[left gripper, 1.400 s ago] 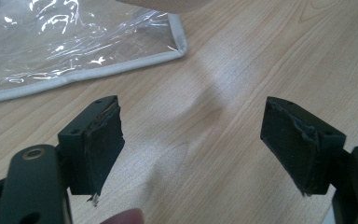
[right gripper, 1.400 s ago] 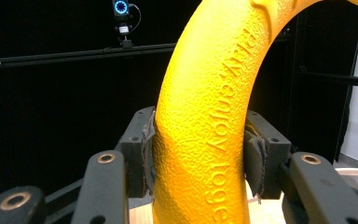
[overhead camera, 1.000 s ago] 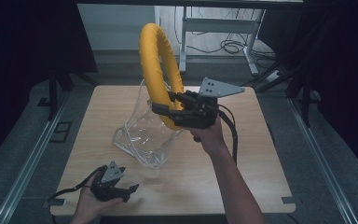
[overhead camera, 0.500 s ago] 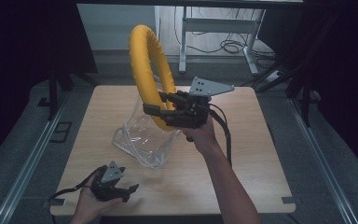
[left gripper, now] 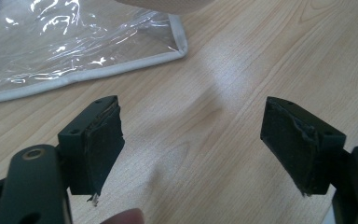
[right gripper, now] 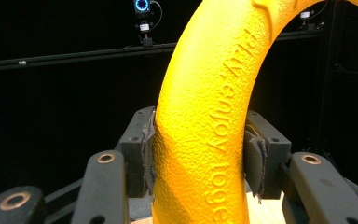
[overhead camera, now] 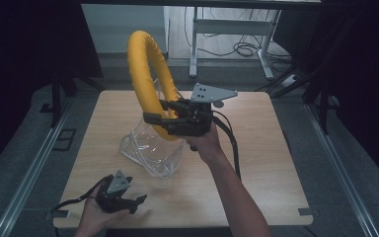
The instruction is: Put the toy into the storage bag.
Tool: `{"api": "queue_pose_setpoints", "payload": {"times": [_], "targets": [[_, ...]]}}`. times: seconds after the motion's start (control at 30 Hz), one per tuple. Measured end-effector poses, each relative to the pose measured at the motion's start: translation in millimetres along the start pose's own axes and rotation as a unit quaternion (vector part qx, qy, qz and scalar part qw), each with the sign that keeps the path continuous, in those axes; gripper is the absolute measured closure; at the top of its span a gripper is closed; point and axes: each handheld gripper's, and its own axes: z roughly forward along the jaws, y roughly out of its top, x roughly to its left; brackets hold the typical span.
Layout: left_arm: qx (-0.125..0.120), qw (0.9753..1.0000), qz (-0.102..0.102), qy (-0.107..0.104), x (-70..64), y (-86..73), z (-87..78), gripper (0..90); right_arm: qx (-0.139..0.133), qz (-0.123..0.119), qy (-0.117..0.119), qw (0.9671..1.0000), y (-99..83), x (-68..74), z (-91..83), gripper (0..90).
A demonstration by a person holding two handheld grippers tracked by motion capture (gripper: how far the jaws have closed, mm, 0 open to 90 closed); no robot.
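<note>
A large yellow ring (overhead camera: 145,79) stands upright above the table, held at its lower arc by my right gripper (overhead camera: 160,118), which is shut on it. In the right gripper view the ring (right gripper: 209,130), with raised lettering on it, is clamped between both pads. Just below the ring a clear plastic bag (overhead camera: 150,148) with a pale trimmed edge lies crumpled on the wooden table (overhead camera: 271,168). My left gripper (overhead camera: 135,203) rests low at the table's near left corner, open with nothing between its jaws. The left gripper view has the bag's corner (left gripper: 88,42) lying ahead of that gripper (left gripper: 191,140).
A metal desk frame (overhead camera: 227,34) and cables stand on the floor beyond the table's far edge. Dark curtains hang on both sides. The right half of the tabletop is bare wood.
My right gripper has carried the yellow ring leftward over the bag. The left gripper has stayed in place.
</note>
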Motion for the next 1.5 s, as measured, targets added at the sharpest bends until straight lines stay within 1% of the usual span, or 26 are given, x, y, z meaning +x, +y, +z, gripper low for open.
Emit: {"api": "queue_pose_setpoints", "payload": {"times": [0.2,0.47,0.67,0.73,0.8,0.83,0.9,0.97,1.13,1.3,1.5], "targets": [[0.002,1.0000,0.003,0.001,0.4,0.0,-0.3,20.8,0.001,0.001,0.005,1.0000,-2.6,0.4,5.6,51.2],[0.003,1.0000,0.005,0.003,0.6,0.1,-0.6,20.8,0.003,0.013,0.015,0.9998,-9.1,-0.9,14.9,51.2],[0.003,1.0000,0.005,0.003,0.8,0.0,-0.9,20.8,0.009,0.021,0.018,0.9996,-18.8,-3.9,21.4,51.2],[0.003,1.0000,0.005,0.002,0.7,0.0,-0.7,20.8,0.015,0.025,0.017,0.9994,-24.6,-6.5,23.0,51.2],[0.006,0.9999,0.008,0.003,1.1,0.0,-0.8,20.7,0.015,0.030,0.018,0.9993,-28.6,-8.3,24.1,51.2],[0.006,0.9999,0.008,0.003,1.1,0.0,-0.8,20.7,0.015,0.030,0.018,0.9993,-28.6,-8.3,24.1,51.2],[0.006,1.0000,0.007,0.002,0.9,-0.1,-0.9,20.7,0.012,0.038,0.019,0.9990,-34.6,-10.4,25.0,51.2],[0.005,1.0000,0.004,0.002,0.6,-0.1,-0.5,20.7,0.012,0.038,0.019,0.9990,-36.4,-11.0,25.0,51.2],[0.008,0.9999,0.007,0.001,0.7,-0.1,0.3,20.7,0.014,0.043,0.016,0.9988,-42.9,-13.2,24.2,51.1],[0.007,1.0000,0.007,0.001,0.6,-0.1,0.4,20.7,0.010,0.047,0.014,0.9988,-49.9,-14.7,21.2,51.2],[0.007,1.0000,0.007,0.000,0.4,0.0,0.9,20.7,0.005,0.041,0.014,0.9991,-56.8,-13.1,20.1,51.2]]}}
